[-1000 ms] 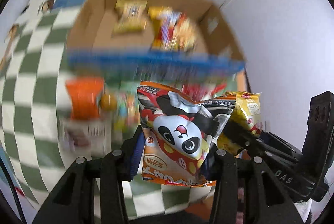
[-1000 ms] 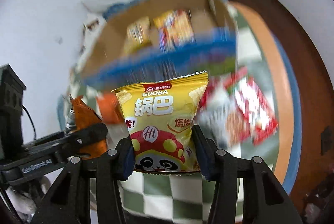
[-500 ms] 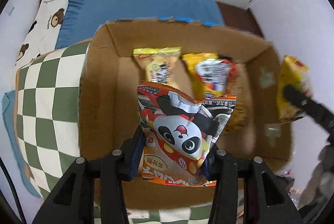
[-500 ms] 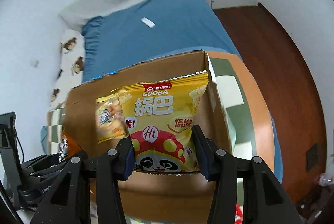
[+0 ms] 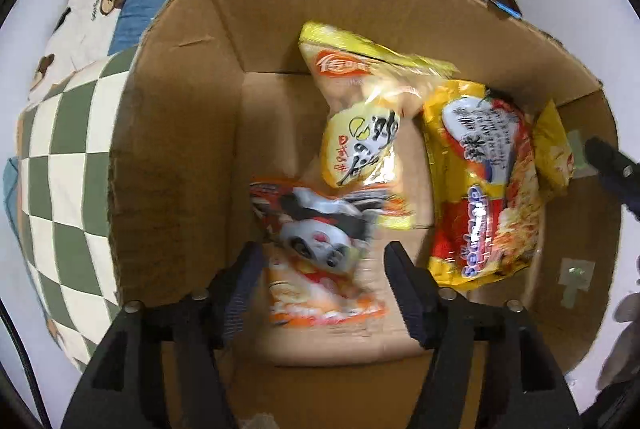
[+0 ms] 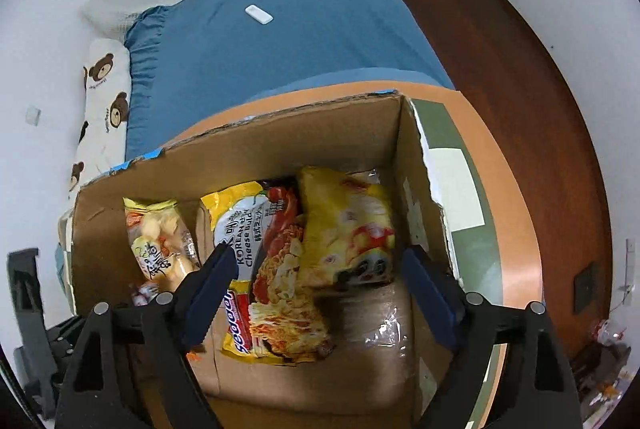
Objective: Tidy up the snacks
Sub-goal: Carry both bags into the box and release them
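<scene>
With both sets of fingers just spreading, the orange panda bag (image 5: pixel 320 253) and yellow bag (image 6: pixel 348 229) drop between them into the box (image 5: pixel 172 165); lift both grippers straight up, clear.

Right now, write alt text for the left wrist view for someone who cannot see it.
Looking down into an open cardboard box, the left gripper has just opened its jaws, and a blurred orange panda snack bag sits loose between them. Farther in lie a pale yellow snack bag and a yellow-and-red noodle packet; a green checked cloth shows at the left.
</scene>
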`<action>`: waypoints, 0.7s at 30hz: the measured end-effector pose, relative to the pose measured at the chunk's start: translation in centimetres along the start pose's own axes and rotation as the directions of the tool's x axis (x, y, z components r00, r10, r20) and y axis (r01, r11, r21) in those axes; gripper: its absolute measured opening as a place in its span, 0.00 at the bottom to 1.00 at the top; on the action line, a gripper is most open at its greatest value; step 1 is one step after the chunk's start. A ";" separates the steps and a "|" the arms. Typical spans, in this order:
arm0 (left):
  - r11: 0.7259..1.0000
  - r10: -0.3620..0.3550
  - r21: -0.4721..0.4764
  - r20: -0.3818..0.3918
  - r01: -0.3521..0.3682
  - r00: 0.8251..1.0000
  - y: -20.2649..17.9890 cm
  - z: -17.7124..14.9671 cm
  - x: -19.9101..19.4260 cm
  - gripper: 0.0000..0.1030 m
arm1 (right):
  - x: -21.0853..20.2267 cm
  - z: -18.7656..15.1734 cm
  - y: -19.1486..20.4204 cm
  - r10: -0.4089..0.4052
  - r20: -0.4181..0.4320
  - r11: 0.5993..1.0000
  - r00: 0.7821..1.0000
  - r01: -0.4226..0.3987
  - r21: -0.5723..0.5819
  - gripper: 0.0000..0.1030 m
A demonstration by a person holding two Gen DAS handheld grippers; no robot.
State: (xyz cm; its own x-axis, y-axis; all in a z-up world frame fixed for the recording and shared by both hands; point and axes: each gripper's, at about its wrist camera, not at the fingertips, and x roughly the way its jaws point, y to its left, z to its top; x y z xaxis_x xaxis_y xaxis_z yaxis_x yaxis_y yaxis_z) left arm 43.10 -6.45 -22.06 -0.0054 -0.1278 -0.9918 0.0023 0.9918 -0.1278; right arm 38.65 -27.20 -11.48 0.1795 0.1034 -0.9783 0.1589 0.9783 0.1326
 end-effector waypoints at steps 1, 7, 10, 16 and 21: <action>1.000 -0.007 0.004 0.006 0.007 1.000 -0.2 -0.1 -0.1 0.72 | 0.1 -0.1 0.3 -0.008 -0.001 1.000 1.000 0.008 -0.013 0.89; 1.000 0.010 0.019 0.061 -0.011 0.998 -1.0 -0.6 -1.7 0.90 | -0.6 -1.6 0.5 -0.024 -0.005 0.998 1.000 0.023 -0.060 0.91; 1.000 0.015 0.021 0.095 -0.017 0.995 -1.1 -1.4 -2.6 0.90 | -1.0 -2.4 0.5 -0.032 0.001 0.996 1.000 0.031 -0.080 0.91; 0.999 0.021 0.025 0.196 -0.027 0.980 -1.4 -4.5 -5.1 0.90 | -3.1 -6.0 0.6 -0.032 0.045 0.993 0.998 0.037 -0.116 0.91; 0.999 0.033 0.024 0.273 -0.041 0.962 -1.8 -6.9 -7.5 0.90 | -5.4 -8.8 0.9 -0.030 0.102 0.988 0.994 0.045 -0.148 0.91</action>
State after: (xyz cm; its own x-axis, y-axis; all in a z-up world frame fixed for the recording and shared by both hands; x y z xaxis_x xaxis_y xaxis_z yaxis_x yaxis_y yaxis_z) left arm 36.27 -7.23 -14.35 0.2676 -0.0910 -0.9592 0.0260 0.9959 -0.0872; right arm 29.26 -25.30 -7.49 0.2732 0.0554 -0.9604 0.0217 0.9977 0.0638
